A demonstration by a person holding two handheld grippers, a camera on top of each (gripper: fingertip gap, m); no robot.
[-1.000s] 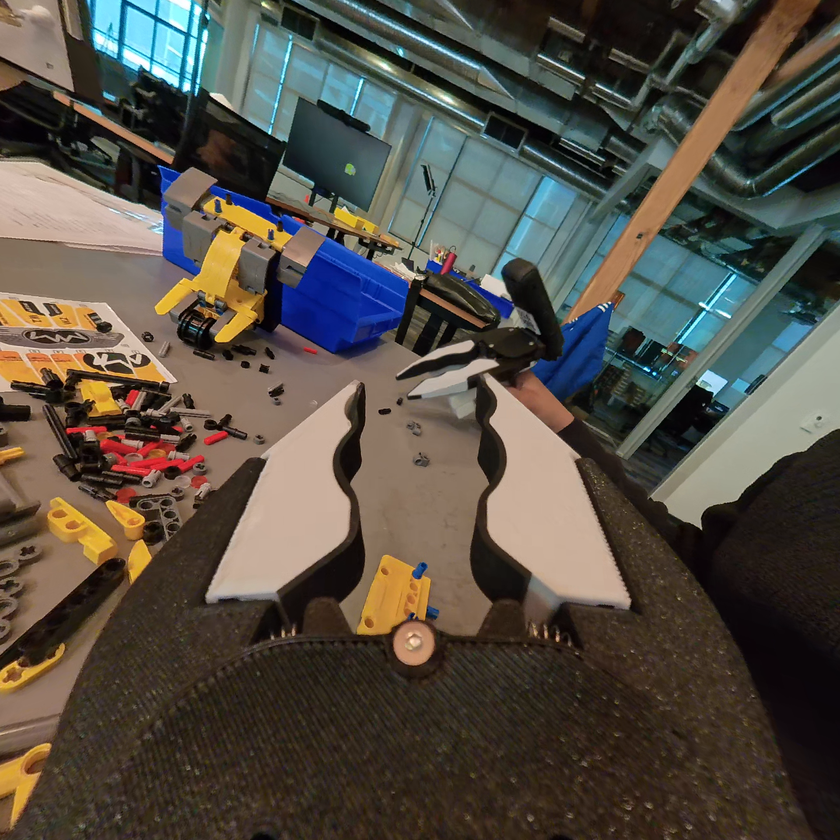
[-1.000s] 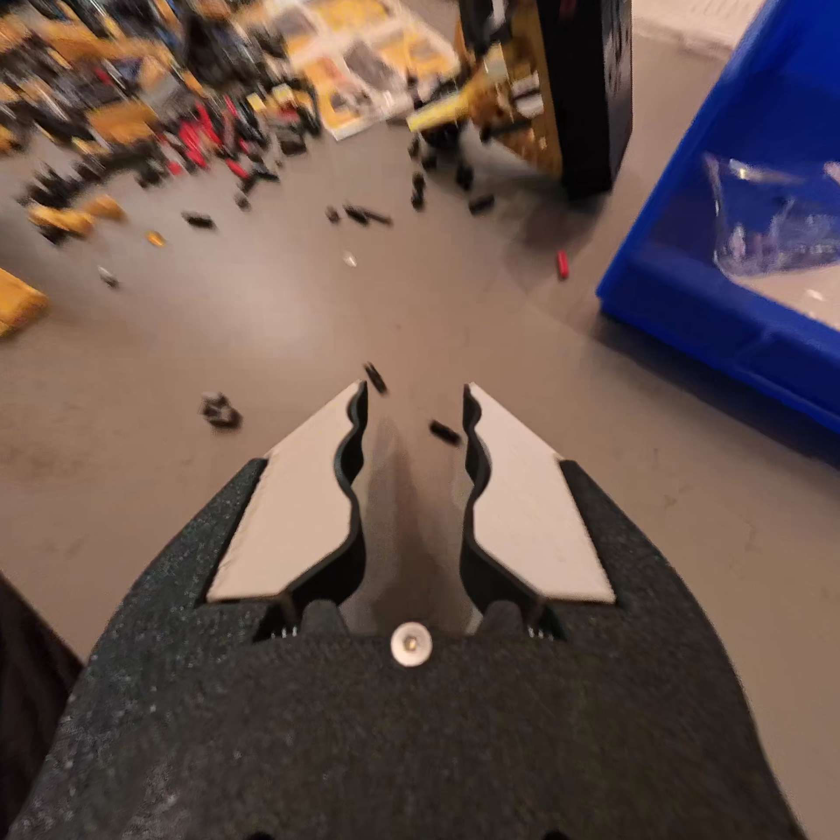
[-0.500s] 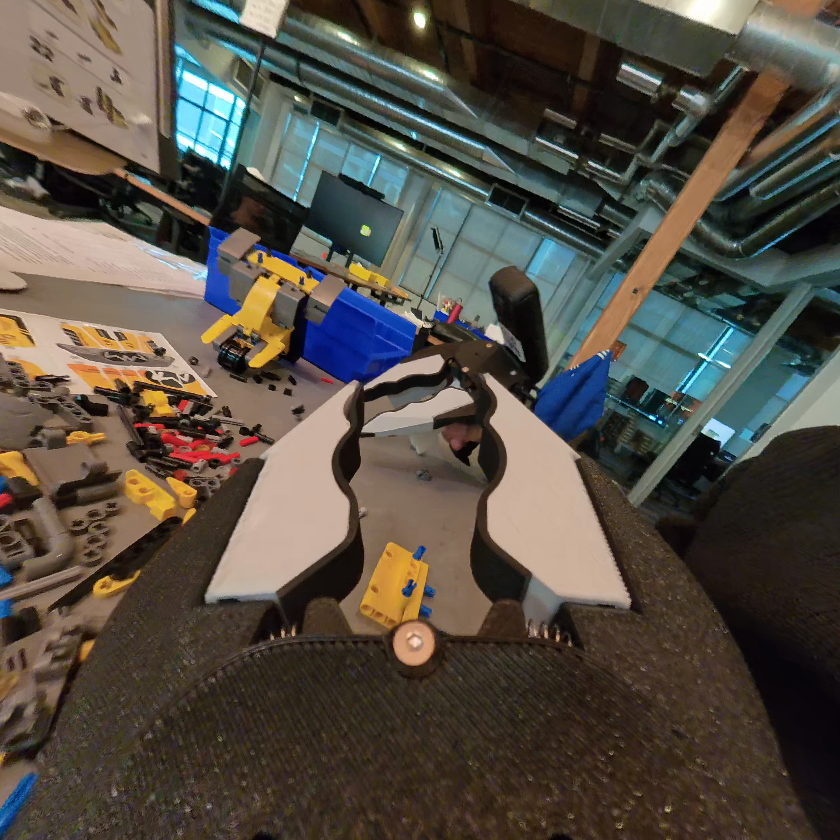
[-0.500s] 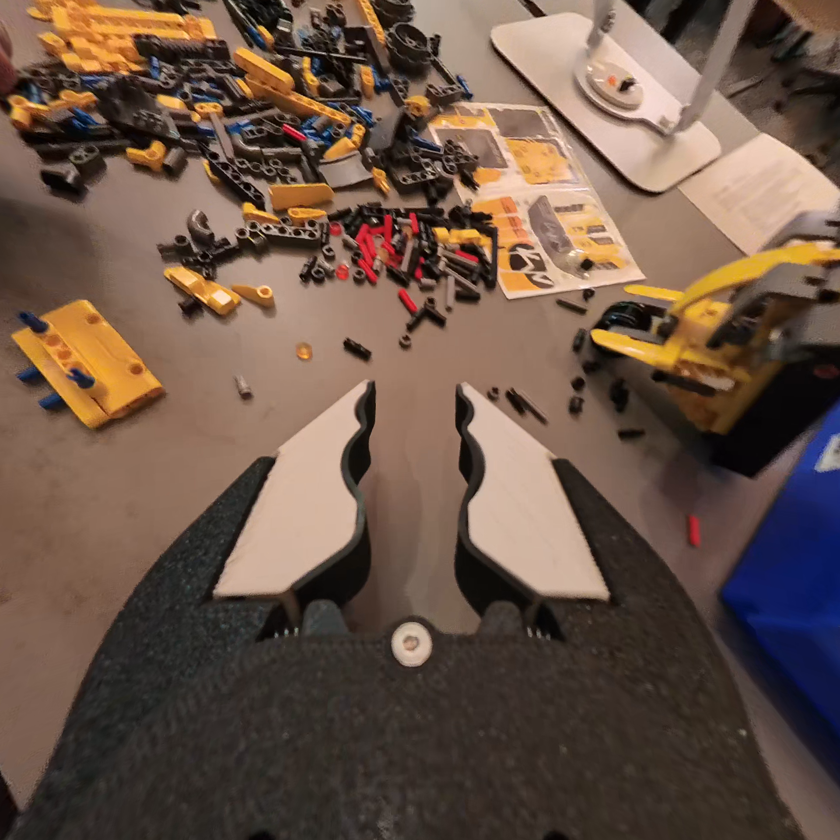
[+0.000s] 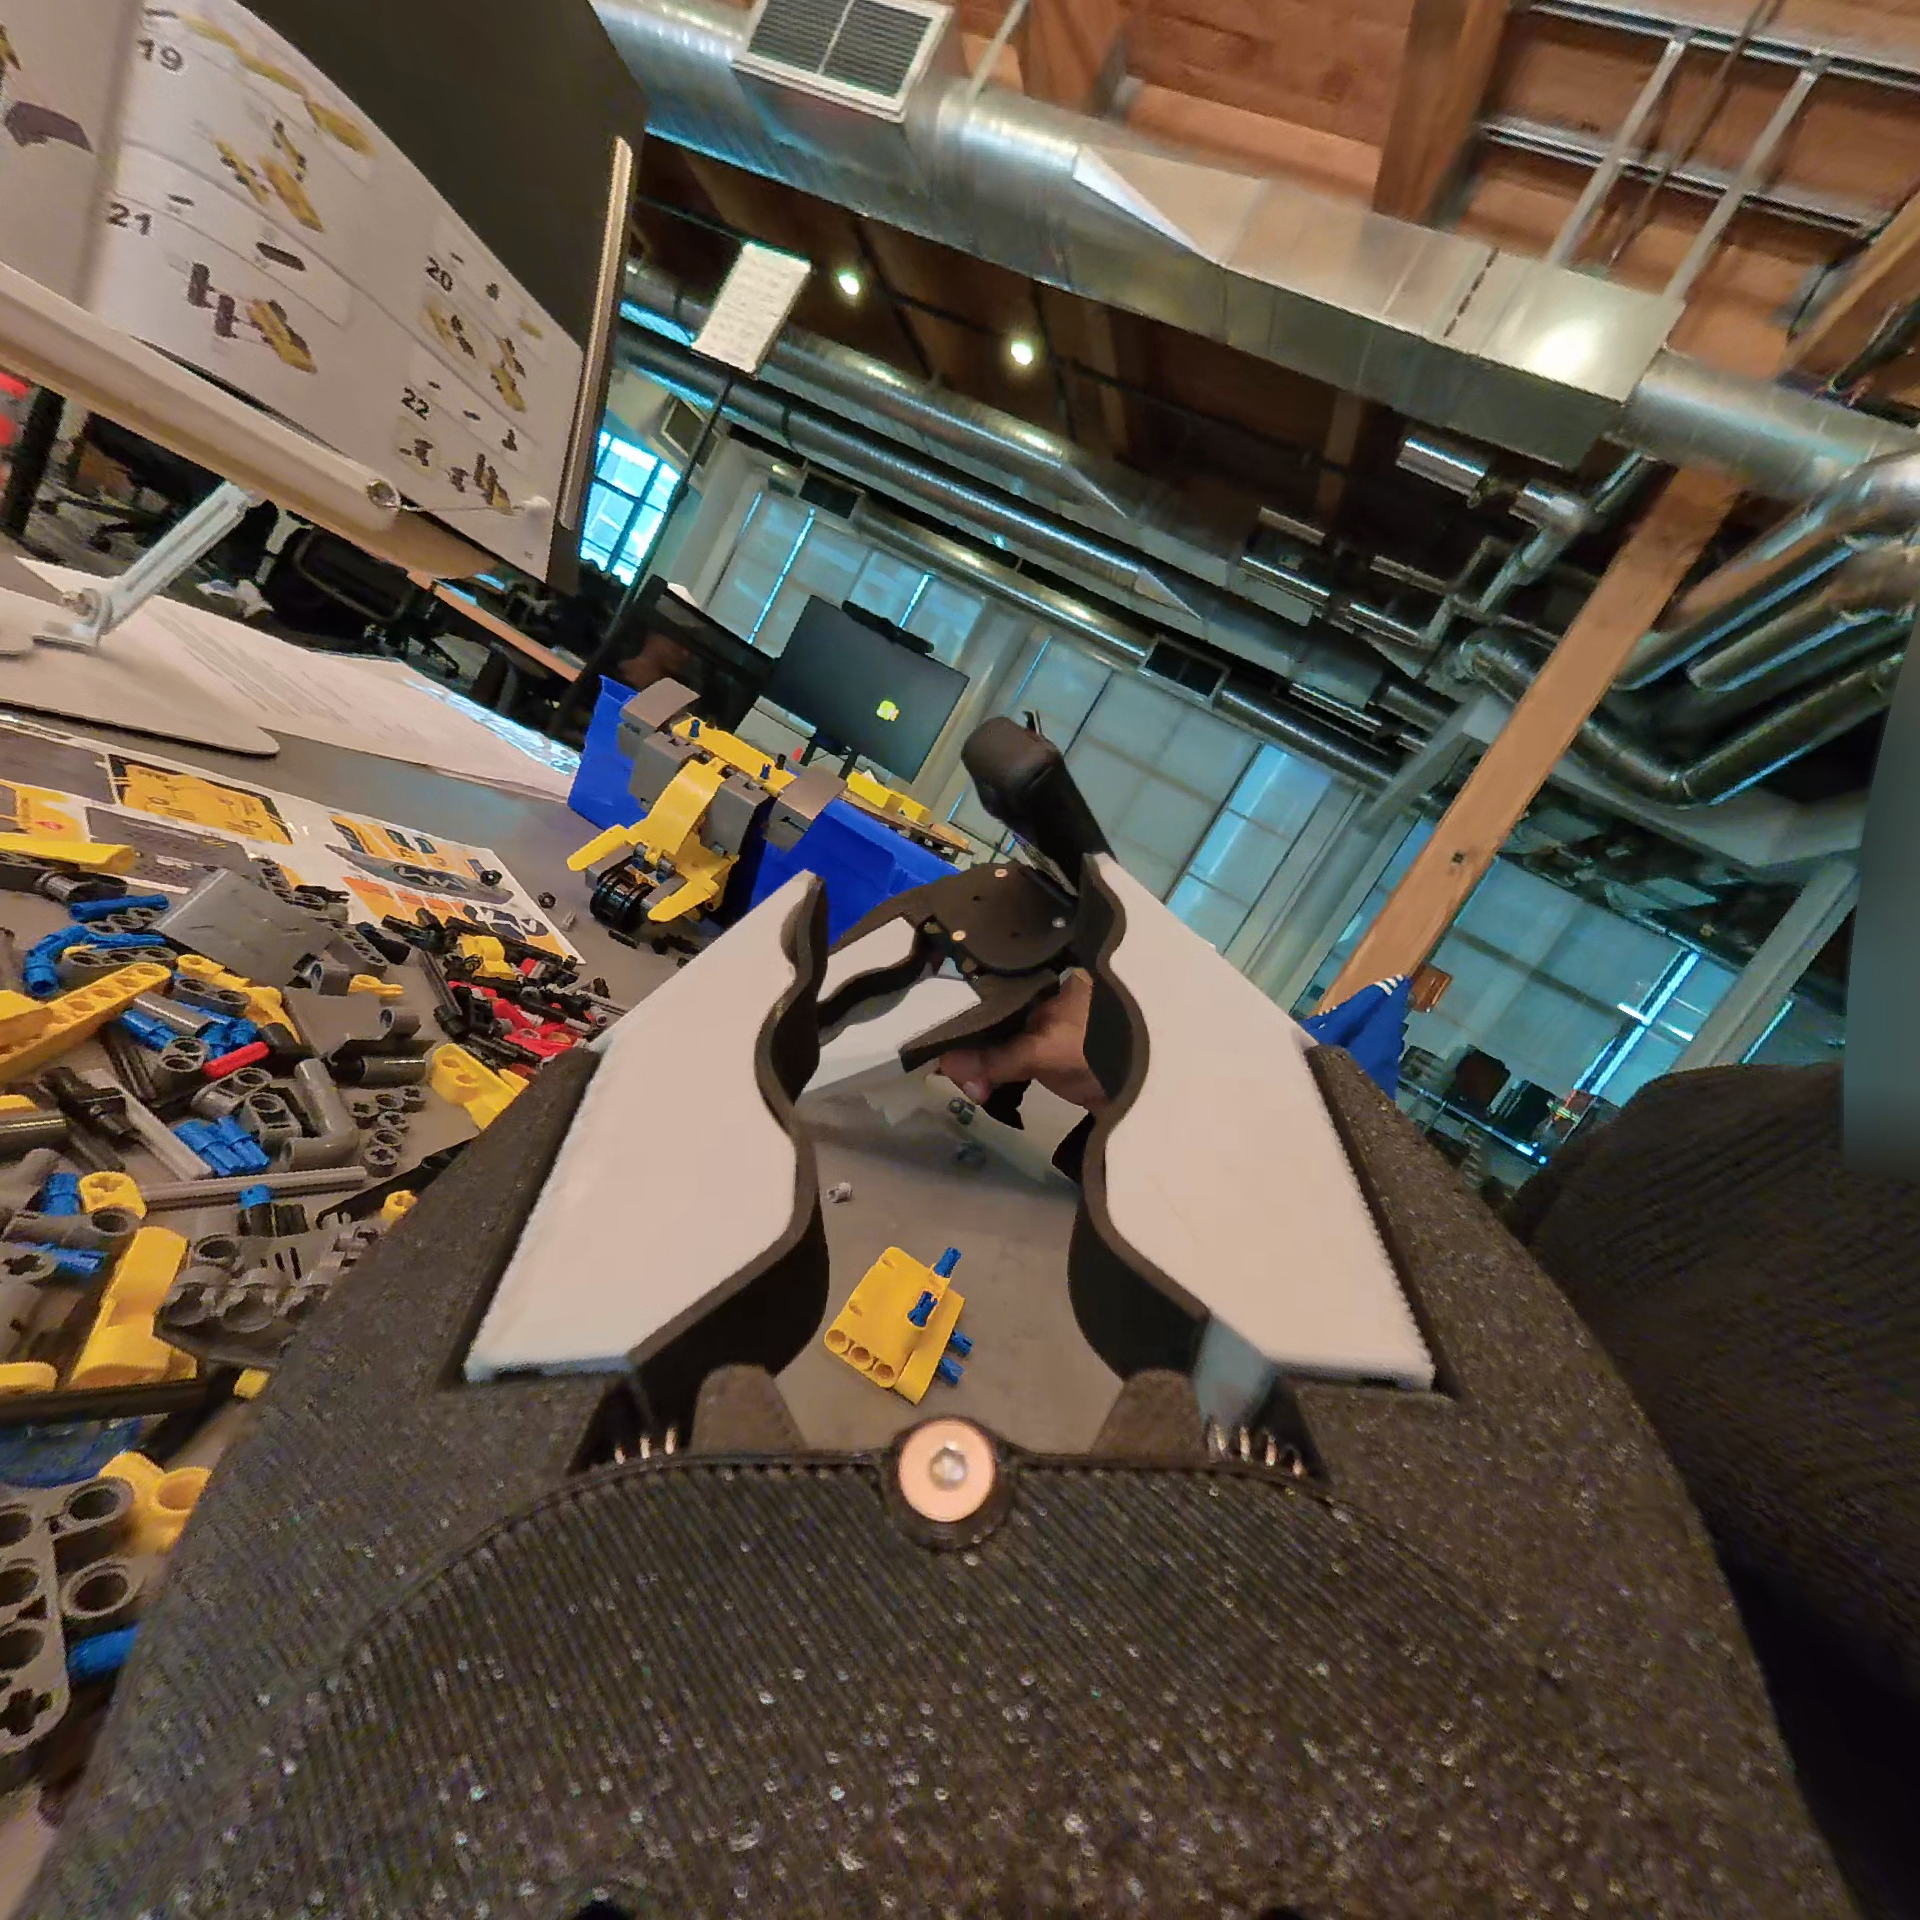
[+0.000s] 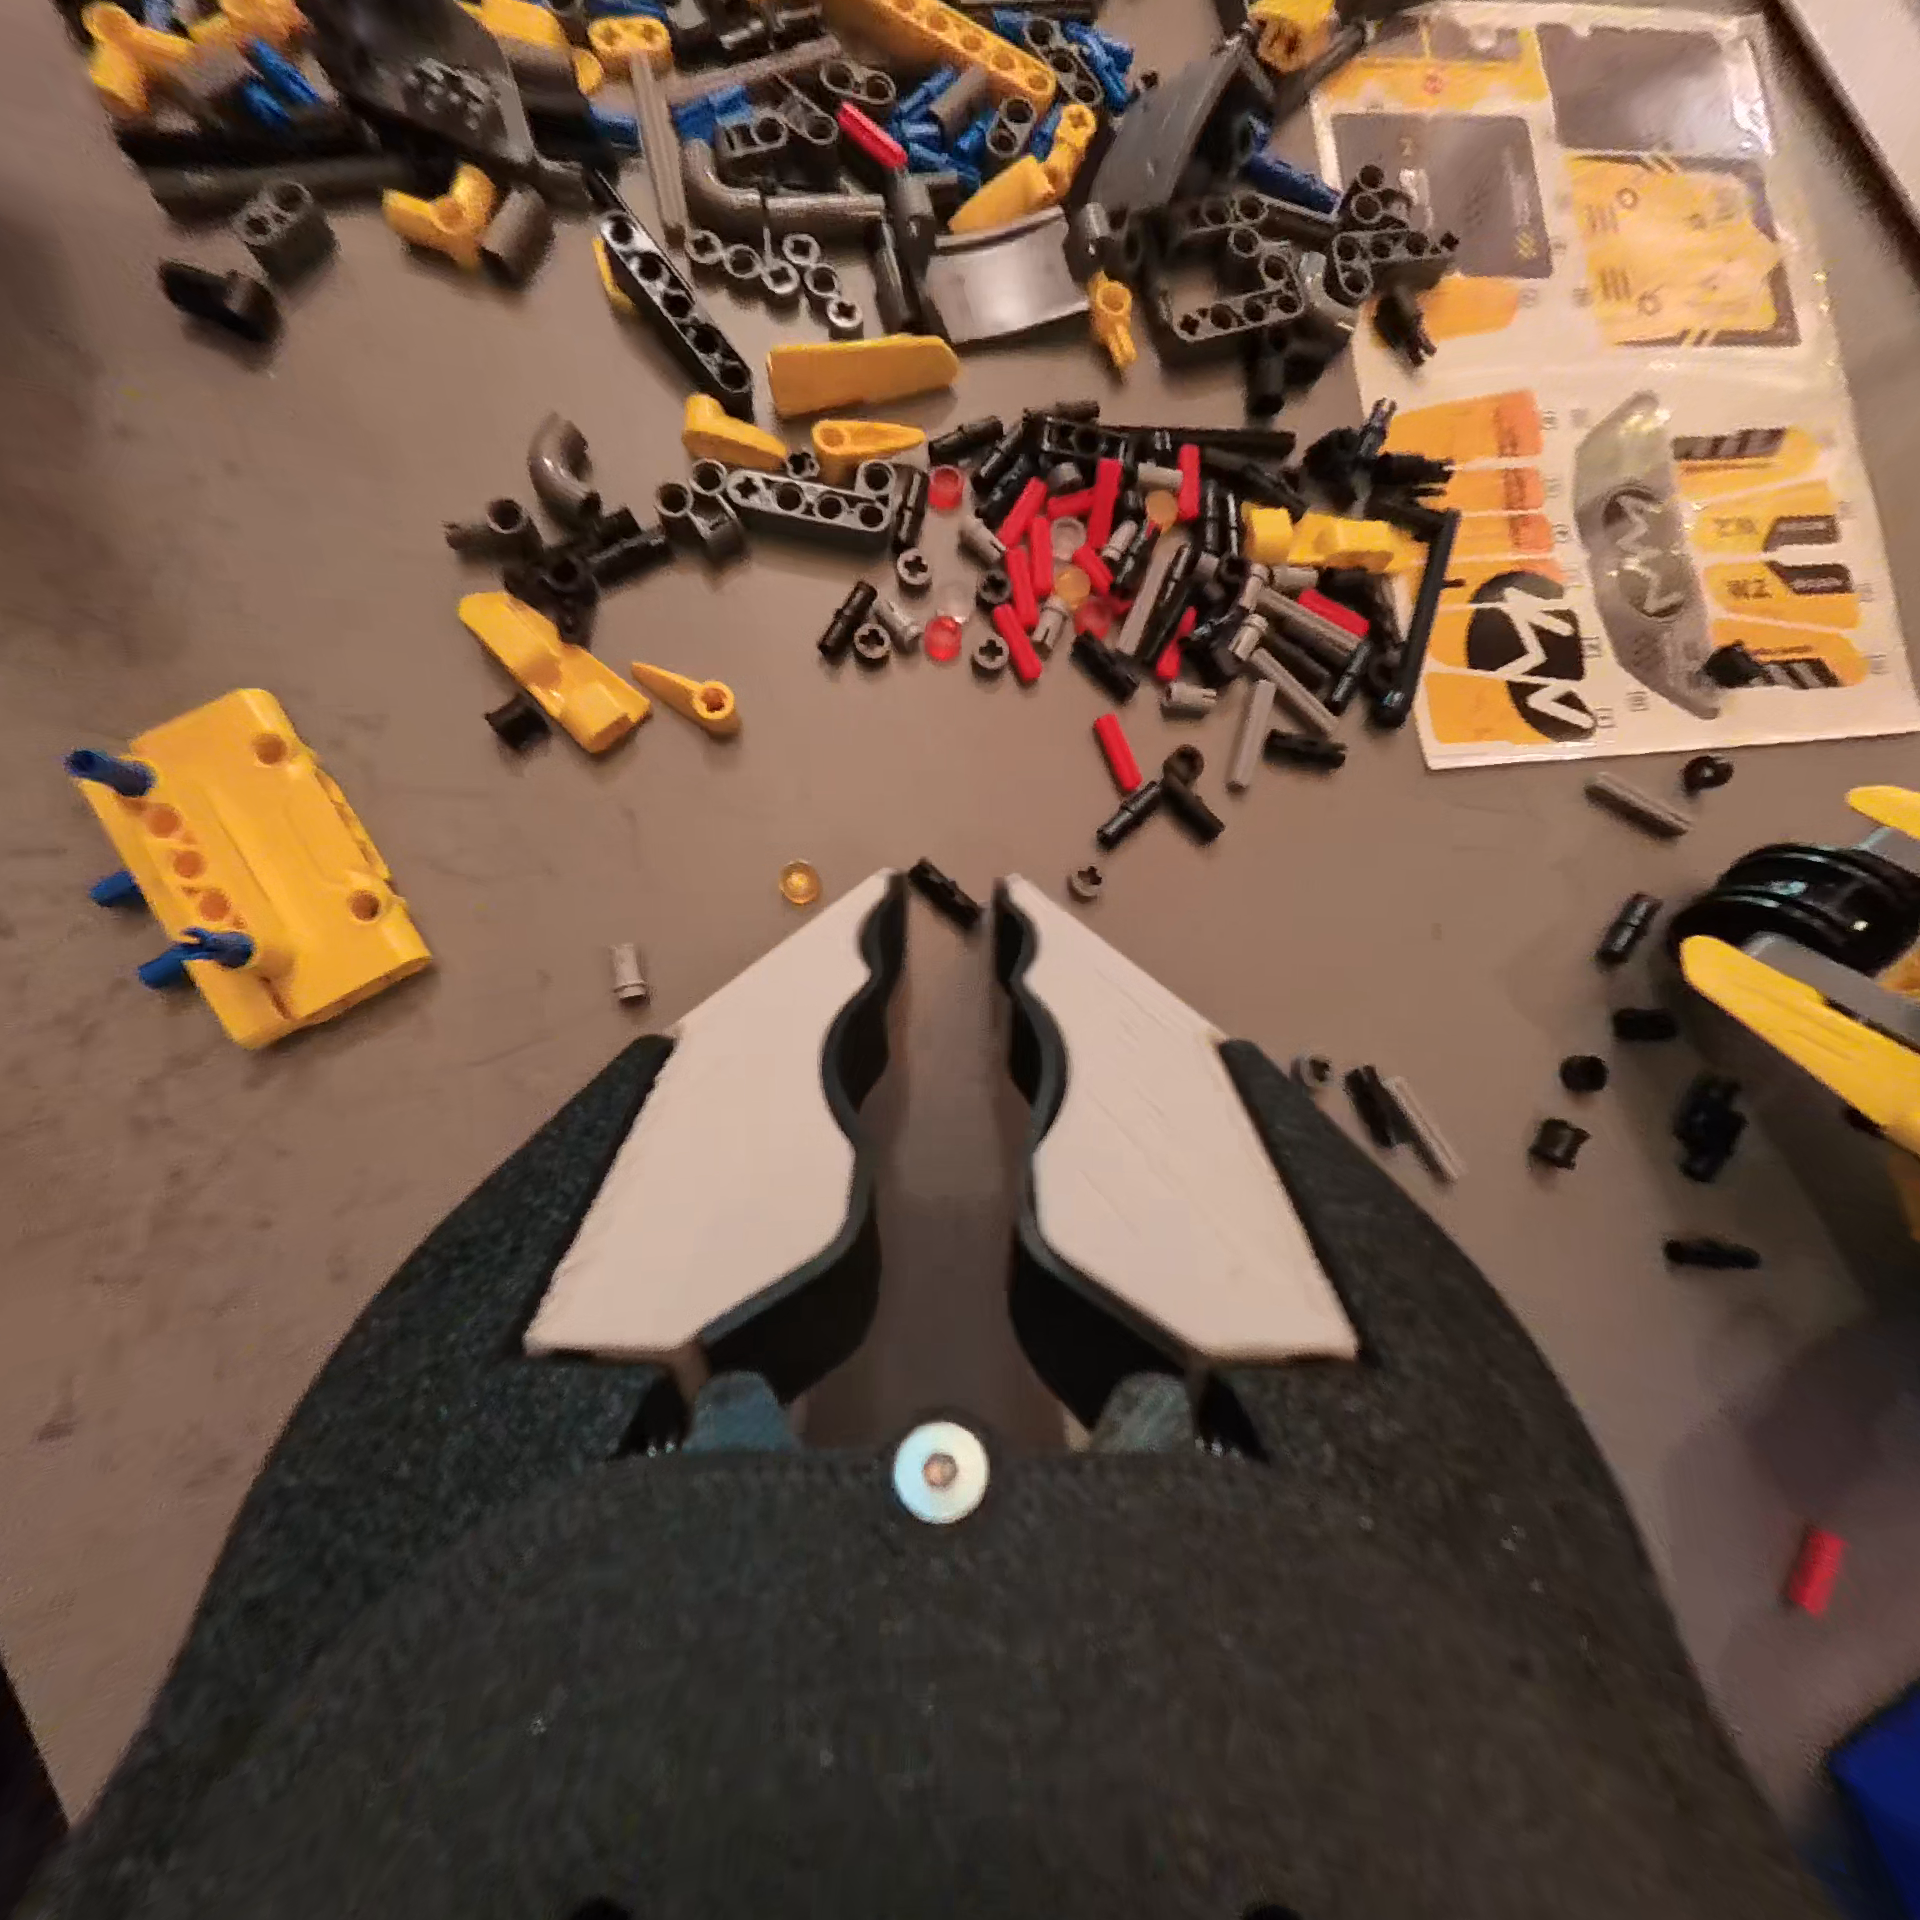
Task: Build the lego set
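Observation:
My left gripper (image 5: 951,894) is open and empty, raised and tilted up over the grey table (image 5: 935,1226). A yellow panel with blue pins (image 5: 899,1325) lies on the table below, between its fingers; it also shows in the right wrist view (image 6: 249,862) at the left. My right gripper (image 6: 948,885) is open with a narrow gap, low over the table. A small black pin (image 6: 941,896) lies on the table right at its tips. A hand holds the right gripper (image 5: 883,1003) in the left wrist view.
A pile of loose pieces (image 6: 1122,561) lies ahead of the right gripper, beside a sticker sheet (image 6: 1642,468). The partly built yellow and grey model (image 5: 696,821) leans on a blue bin (image 5: 831,842). An instruction booklet (image 5: 291,239) stands at the back left. Tip to tip, the grippers are about 20 cm apart.
The right gripper has swung from the blue bin to the piece pile and dropped closer to the table. The left gripper has pulled back and tilted upward. Both stayed open.

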